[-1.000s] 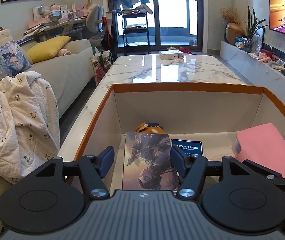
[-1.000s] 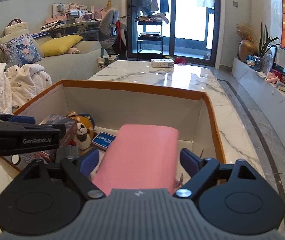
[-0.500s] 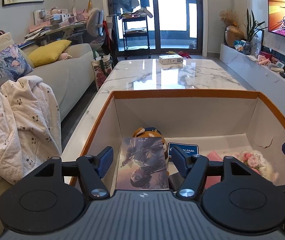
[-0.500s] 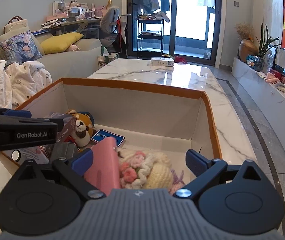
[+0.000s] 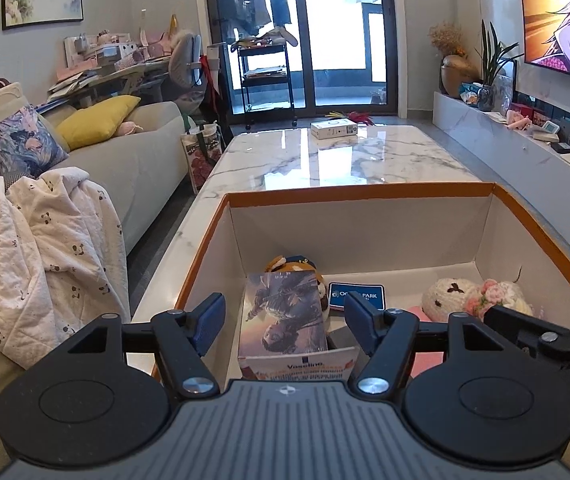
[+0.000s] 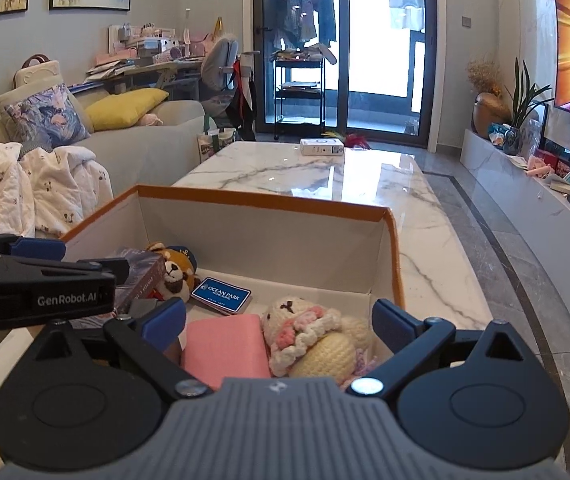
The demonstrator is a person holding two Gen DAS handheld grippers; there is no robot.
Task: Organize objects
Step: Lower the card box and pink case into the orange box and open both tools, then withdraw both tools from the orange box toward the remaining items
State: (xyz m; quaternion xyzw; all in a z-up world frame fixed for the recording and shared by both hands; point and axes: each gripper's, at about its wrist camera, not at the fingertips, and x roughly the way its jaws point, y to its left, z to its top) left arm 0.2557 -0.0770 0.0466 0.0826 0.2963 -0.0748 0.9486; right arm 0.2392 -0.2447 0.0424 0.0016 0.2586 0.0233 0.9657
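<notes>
Box (image 6: 392,240) on the marble worktop (image 6: 325,176). Its near wall is cut off behind both grippers. In the box: book (image 5: 285,316) far left, lower edge reads "Vaseline", rest unreadable; plush (image 6: 175,270) behind it, half hidden; blue "OCEAN PARK" card (image 6: 221,290) mid-box; pink block (image 6: 225,348) right of the book; crochet doll (image 6: 313,340) right of the block. Left gripper (image 5: 283,312) fingers opening, book between them, not touching. Right gripper (image 6: 279,318) fingers wide apart, empty, over block and doll. "GenRobot.AI" on the left gripper.
</notes>
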